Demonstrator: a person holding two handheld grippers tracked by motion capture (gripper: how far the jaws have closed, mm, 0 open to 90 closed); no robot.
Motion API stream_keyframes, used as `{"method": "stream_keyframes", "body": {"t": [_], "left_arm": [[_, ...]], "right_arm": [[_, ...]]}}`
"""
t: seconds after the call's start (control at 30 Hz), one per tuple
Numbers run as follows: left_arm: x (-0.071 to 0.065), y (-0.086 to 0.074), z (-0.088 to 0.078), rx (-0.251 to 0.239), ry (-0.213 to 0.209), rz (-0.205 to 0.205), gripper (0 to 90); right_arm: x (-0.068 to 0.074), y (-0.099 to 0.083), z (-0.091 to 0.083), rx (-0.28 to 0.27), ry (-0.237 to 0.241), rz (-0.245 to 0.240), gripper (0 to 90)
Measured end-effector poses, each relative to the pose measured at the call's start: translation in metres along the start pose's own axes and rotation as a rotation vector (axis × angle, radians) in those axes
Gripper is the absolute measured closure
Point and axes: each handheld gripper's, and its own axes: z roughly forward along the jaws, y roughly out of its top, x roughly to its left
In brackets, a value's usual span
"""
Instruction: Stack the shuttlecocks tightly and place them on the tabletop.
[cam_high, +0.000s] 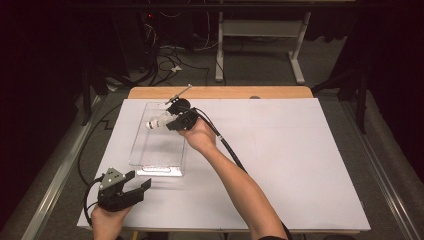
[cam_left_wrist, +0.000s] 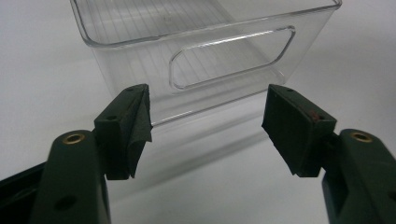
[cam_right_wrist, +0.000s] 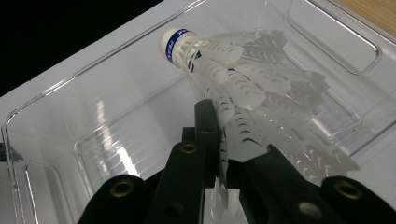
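While the right gripper (cam_high: 172, 121) pinches the white feathered shuttlecock (cam_right_wrist: 233, 79) by its skirt above the clear plastic bin (cam_high: 142, 159), placing appears underway. Next, lower and release. Left gripper (cam_high: 141, 180) rests open-jawed on the white desk (cam_high: 300, 165).

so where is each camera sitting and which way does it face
High view: fixed above the person's side, looking forward and down on the table; both forearms enter from the bottom, left gripper near the front edge, right gripper over the clear bin.
Left gripper view: rides the left gripper, looking low across the table at the bin's handle end; its jaws stand open.
Right gripper view: rides the right gripper, looking down into the bin; its jaws pinch a shuttlecock by its feathers.
Shared: all three show the bin.
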Motion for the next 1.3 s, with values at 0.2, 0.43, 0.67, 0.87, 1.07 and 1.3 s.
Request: {"method": "stream_keyframes", "body": {"t": [0.2, 0.43, 0.67, 0.87, 1.07, 1.3], "left_arm": [[0.0, 0.0, 0.0, -0.001, -0.001, 0.0, 33.1], [0.0, 0.0, 0.0, -0.001, -0.003, 0.0, 33.1], [-0.001, 0.0, 0.0, -0.003, -0.004, -0.002, 33.1], [-0.001, 0.0, 0.0, -0.003, -0.004, 0.001, 33.1], [0.0, 0.0, 0.0, -0.003, -0.005, 0.0, 33.1], [0.0, 0.0, 0.0, -0.003, -0.006, 0.0, 33.1]], "right_arm": [[0.003, 0.002, 0.007, 0.014, -0.001, -0.008, 89.2], [0.003, 0.003, 0.016, 0.034, -0.006, -0.002, 89.1], [0.001, 0.001, 0.021, 0.044, -0.014, 0.002, 89.0], [0.0, 0.0, 0.025, 0.056, -0.022, 0.006, 89.0], [0.0, 0.0, 0.03, 0.067, -0.021, 0.008, 89.0], [0.001, 0.001, 0.033, 0.076, -0.023, 0.001, 88.9]]}}
